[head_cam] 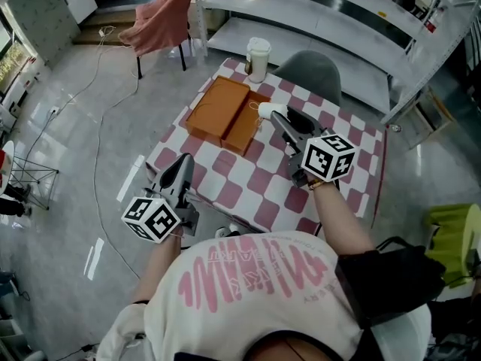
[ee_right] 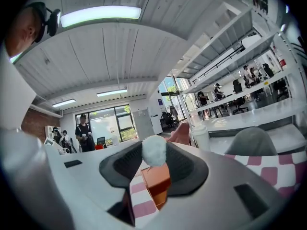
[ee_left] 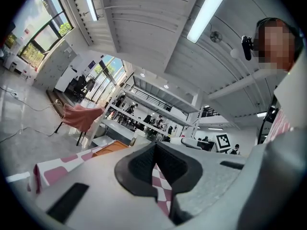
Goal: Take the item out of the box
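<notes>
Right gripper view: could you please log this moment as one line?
right gripper: shut on white item | left gripper: shut, empty | orange box: on checkered table

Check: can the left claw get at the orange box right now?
Probably yes. Only checkered cloth lies between the left claw and the orange box; the right claw holds the white item beside it.

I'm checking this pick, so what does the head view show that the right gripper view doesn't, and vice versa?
Only the head view: the left gripper, and both halves of the orange box. Only the right gripper view: people standing by far windows. Both: the white item clamped in the right gripper, the checkered table, the white cup.
</notes>
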`<state>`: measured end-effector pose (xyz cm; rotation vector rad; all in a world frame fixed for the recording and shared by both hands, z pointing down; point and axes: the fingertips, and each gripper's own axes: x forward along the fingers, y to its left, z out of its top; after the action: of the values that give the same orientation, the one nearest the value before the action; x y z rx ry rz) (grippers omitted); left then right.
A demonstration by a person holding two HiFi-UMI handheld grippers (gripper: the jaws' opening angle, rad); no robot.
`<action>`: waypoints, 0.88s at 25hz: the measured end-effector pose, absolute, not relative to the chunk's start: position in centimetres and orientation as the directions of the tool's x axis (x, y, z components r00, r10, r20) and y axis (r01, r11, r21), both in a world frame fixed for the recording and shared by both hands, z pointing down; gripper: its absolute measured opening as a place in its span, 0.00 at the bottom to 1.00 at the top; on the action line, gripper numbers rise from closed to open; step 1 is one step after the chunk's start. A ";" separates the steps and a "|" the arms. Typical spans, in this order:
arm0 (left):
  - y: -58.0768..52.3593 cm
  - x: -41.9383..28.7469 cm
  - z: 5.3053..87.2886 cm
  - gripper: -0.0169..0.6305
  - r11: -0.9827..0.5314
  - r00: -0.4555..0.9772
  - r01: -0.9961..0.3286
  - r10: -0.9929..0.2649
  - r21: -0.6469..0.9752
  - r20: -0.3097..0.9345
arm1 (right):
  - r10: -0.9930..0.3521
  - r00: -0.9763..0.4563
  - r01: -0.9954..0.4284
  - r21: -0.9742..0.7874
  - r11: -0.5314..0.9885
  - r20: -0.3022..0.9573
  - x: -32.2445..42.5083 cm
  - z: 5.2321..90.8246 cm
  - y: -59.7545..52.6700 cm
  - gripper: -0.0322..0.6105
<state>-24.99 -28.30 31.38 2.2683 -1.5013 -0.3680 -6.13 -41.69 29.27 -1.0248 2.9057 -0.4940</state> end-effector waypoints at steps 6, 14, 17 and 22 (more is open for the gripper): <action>-27.4 -22.7 30.2 0.04 -0.375 0.404 -0.812 -0.914 0.448 -0.034 | -0.626 -0.780 -0.601 -0.304 0.739 0.019 -3.9 27.1 -38.8 0.29; -25.4 -18.8 29.4 0.04 -0.415 0.440 -0.790 -0.897 0.451 -0.054 | -0.639 -0.769 -0.604 -0.309 0.735 -0.015 -0.1 25.6 -34.9 0.29; -24.6 -17.8 29.2 0.04 -0.428 0.444 -0.778 -0.893 0.459 -0.079 | -0.654 -0.756 -0.621 -0.294 0.727 -0.020 1.5 25.6 -33.7 0.29; -22.7 -16.4 29.7 0.04 -0.430 0.448 -0.776 -0.891 0.461 -0.078 | -0.684 -0.729 -0.652 -0.287 0.701 -0.014 3.9 26.5 -31.4 0.29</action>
<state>-16.41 -22.72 29.71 2.3444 -1.4151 -0.4435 3.91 -31.39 26.49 -1.0987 2.7867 -0.4014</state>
